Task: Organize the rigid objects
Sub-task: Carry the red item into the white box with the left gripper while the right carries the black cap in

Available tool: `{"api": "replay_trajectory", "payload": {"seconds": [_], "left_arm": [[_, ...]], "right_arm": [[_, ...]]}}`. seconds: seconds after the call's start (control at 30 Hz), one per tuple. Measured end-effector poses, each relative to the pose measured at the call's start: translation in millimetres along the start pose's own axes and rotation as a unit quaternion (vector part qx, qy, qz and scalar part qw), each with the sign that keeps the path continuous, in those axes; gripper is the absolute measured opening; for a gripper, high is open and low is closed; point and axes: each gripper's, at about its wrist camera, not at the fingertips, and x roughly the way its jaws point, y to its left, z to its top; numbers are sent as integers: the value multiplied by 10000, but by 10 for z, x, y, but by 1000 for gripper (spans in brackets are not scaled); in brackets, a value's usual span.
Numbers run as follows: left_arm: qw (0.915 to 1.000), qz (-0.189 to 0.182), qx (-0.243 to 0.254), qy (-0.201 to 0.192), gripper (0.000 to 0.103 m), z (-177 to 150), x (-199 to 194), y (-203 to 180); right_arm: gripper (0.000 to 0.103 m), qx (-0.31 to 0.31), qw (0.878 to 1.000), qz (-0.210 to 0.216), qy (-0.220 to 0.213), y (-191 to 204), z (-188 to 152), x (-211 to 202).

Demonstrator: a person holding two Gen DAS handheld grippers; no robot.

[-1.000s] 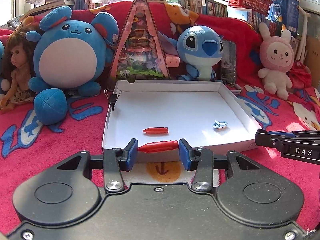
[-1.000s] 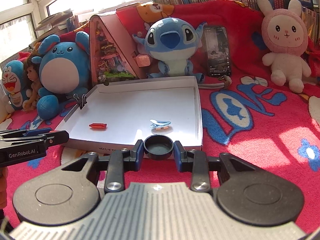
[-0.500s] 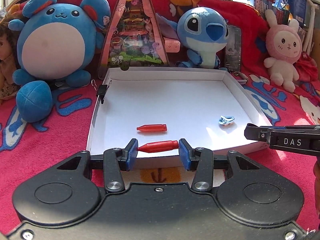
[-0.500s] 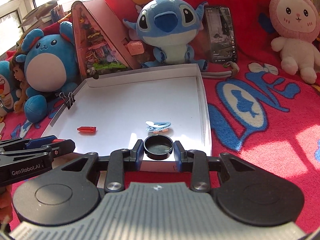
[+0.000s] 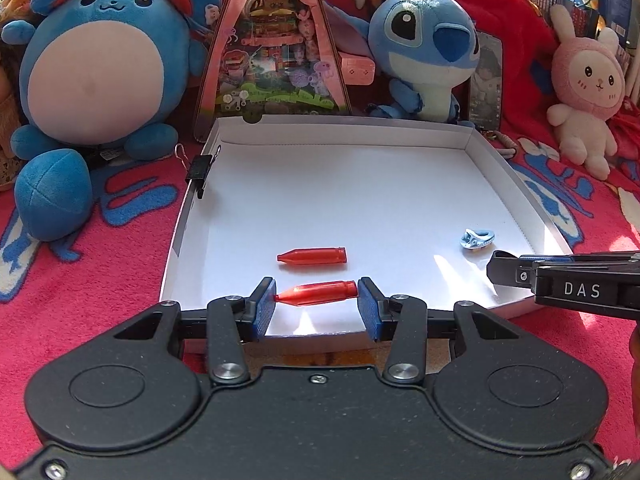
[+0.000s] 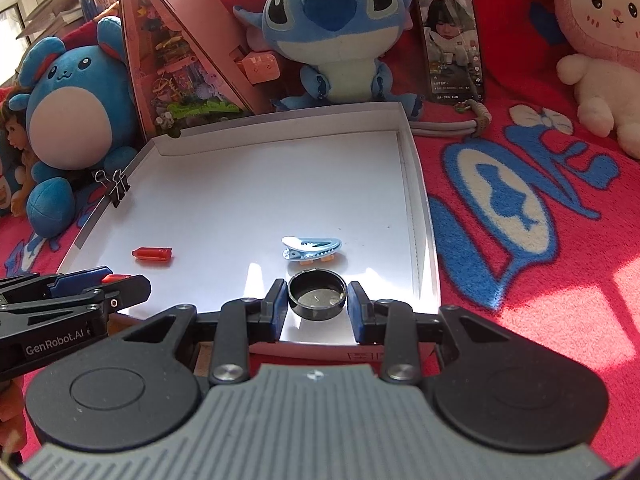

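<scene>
Left tongs clamp a glossy red bullet-shaped cap end to end; right tongs clamp a round black lid. Both now hang over the white cardboard tray's near edge, lower than before. Beyond in the tray lie a second red cap and a blue hair clip.

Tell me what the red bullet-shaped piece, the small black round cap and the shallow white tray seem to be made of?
Red bullet-shaped piece: probably translucent plastic; sunlight glows through it.
Small black round cap: likely glossy hard plastic or metal; its rim shines, a silvery disc shows inside.
Shallow white tray: looks like matte cardboard, with thin folded walls.
</scene>
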Motion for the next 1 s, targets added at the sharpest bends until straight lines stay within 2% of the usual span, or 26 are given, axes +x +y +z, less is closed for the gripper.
{"api": "replay_trajectory", "payload": {"seconds": [0.2,0.67,1.0], "left_arm": [[10000,80,-42,31,43,15,90,12],[9988,457,22,-164,43,90,242,-3],[9989,450,-47,-142,43,121,257,30]], "right_arm": [[37,-79,9999,-115,11,31,32,82],[37,-139,9992,-342,-149,50,131,207],[37,-164,9987,-402,-269,60,158,251]]}}
